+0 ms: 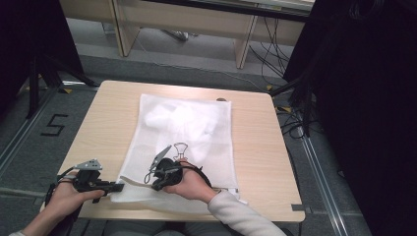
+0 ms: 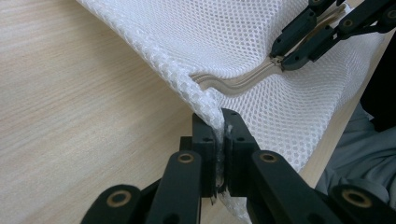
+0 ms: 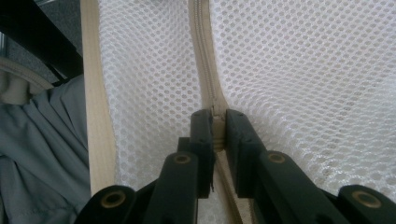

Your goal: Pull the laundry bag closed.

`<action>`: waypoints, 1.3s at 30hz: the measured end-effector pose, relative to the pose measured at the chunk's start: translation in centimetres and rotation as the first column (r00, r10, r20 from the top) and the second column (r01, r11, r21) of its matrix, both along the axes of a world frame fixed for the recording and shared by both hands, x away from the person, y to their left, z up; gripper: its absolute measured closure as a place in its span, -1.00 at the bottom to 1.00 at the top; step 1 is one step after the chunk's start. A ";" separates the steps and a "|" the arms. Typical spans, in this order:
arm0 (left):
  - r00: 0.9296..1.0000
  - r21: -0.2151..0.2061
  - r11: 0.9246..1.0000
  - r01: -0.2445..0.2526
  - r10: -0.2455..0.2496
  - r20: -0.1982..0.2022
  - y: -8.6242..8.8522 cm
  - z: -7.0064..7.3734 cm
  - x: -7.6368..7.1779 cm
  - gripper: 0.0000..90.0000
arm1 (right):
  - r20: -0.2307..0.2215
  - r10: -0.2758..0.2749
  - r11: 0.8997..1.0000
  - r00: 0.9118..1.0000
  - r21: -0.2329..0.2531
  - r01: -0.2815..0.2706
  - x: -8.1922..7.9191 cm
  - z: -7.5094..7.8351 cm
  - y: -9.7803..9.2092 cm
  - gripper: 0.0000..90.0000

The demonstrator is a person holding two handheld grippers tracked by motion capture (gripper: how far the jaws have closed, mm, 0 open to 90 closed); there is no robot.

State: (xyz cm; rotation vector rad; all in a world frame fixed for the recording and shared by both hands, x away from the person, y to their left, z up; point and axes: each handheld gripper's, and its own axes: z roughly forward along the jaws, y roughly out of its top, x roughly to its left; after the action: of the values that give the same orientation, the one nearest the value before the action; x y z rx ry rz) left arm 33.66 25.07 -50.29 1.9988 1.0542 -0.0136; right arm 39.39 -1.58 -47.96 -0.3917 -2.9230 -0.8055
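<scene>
My left gripper (image 2: 220,135) pinches the corner of the white mesh bag (image 2: 261,42). My right gripper (image 3: 218,123) is closed on the bag's zipper (image 3: 205,65); the slider is hidden between the jaws. The bag lies ahead on the table (image 1: 260,142), its contents blurred.

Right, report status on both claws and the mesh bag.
Left claw shut on mesh bag corner. Right claw shut on zipper. Bag flat on table. Nothing in the way.
</scene>
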 end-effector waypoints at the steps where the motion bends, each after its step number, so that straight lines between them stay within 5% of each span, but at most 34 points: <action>1: 1.000 0.001 1.000 0.002 -0.002 0.000 0.0 0.0 0.0 0.88 | 0.005 0.010 1.000 1.000 0.002 -0.010 0.1 -0.1 0.0 0.83; 39: 1.000 -0.001 1.000 -0.008 0.008 -0.005 -0.1 0.0 0.0 0.88 | -0.009 -0.012 1.000 1.000 -0.020 0.012 0.3 0.0 -1.3 0.83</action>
State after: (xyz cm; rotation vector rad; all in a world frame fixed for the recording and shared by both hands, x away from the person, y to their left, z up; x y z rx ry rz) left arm 33.64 25.01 -50.33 1.9948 1.0655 -0.0151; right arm 39.66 -2.87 -47.95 -0.4135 -2.9251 -0.7752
